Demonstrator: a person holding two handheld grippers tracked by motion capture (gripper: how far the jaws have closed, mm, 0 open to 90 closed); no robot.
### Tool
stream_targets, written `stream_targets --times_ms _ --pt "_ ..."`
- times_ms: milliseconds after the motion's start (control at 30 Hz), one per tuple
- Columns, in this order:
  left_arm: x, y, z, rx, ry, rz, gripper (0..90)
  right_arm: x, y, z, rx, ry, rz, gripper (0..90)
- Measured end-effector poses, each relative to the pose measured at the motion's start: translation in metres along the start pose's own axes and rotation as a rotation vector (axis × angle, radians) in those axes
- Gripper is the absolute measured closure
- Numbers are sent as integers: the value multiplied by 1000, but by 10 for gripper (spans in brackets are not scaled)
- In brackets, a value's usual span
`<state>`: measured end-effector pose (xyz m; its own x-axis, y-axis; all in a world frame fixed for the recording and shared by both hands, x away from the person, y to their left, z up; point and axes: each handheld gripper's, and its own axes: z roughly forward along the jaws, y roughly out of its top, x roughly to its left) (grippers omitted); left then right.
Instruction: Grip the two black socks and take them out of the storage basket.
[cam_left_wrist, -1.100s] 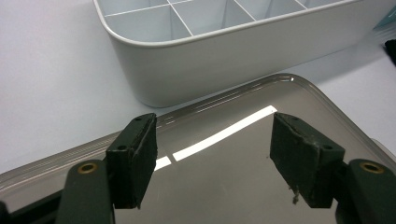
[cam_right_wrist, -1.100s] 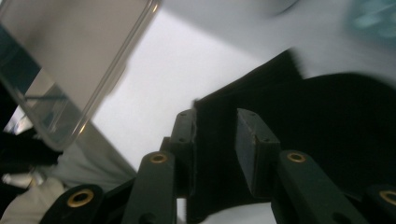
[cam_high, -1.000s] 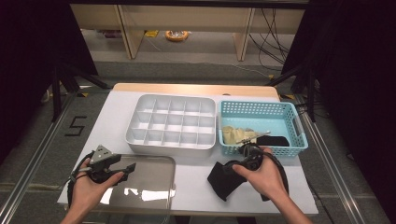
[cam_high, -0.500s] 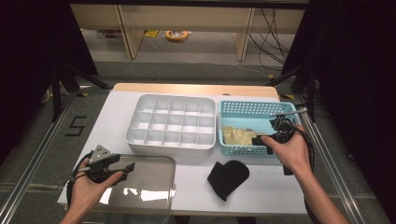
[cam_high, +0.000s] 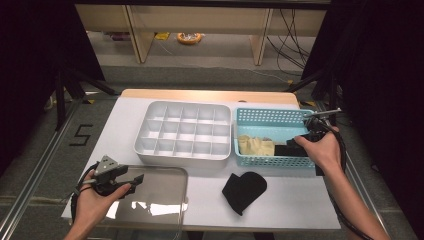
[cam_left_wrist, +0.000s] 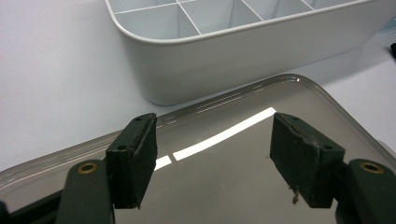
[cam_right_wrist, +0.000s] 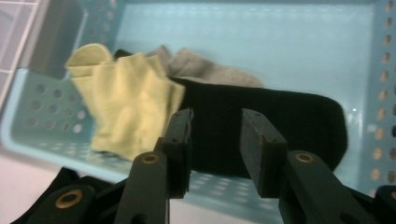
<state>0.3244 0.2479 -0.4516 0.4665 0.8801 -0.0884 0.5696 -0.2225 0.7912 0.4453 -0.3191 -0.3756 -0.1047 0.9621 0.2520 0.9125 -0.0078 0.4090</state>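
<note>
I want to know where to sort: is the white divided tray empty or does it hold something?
Empty. In the high view every compartment of the white tray shows a bare white floor; the socks lie in the blue basket.

Turquoise basket, yellow sock, black sock, white tray

Flat white rectangular table. Bearing: white plastic compartment tray, blue perforated plastic basket, transparent plastic lid, black sock.

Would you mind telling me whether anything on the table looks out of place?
One black sock lies crumpled on the white table, outside the light blue perforated basket that holds the other socks. Nothing looks spilled or damaged.
</note>
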Motion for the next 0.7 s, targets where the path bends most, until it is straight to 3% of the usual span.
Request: stream_targets --times_ms 100,233,267,300,367,400,433,467,533,567,600,633,667,700 --pt "0 0 0 1 0 -4 315 -4 5 3 11 -24 32 641" --pt "0 0 1 -3 -4 -11 315 -18 12 9 36 -74 -13 634" --pt "0 0 1 -3 -4 -12 315 -14 12 10 44 -85 45 634" --pt "0 0 1 -4 -3 -11 315 -15 14 12 43 -93 60 633" --pt "0 0 0 -3 -3 -11 315 -17 16 16 37 -108 72 629" --pt "-1 0 1 -5 -2 -15 315 -21 17 18 39 -118 43 627" --pt "0 0 0 -3 -6 -12 315 -21 18 20 40 -121 73 623" --pt "0 0 0 -3 -7 -12 315 -23 19 21 58 -134 56 619" --pt "0 0 1 -3 -6 -11 315 -24 22 26 55 -145 65 614" --pt "0 0 1 -2 -6 -11 315 -28 23 27 69 -153 9 613" --pt "0 0 1 1 -7 -9 315 -22 24 30 69 -149 91 612" --pt "1 0 1 0 -9 -3 315 -21 25 31 86 -150 87 610" --pt "0 0 1 -1 -6 -12 315 -24 26 34 76 -144 27 608" --pt "0 0 1 -3 -6 -12 315 -19 27 36 101 -139 83 604"
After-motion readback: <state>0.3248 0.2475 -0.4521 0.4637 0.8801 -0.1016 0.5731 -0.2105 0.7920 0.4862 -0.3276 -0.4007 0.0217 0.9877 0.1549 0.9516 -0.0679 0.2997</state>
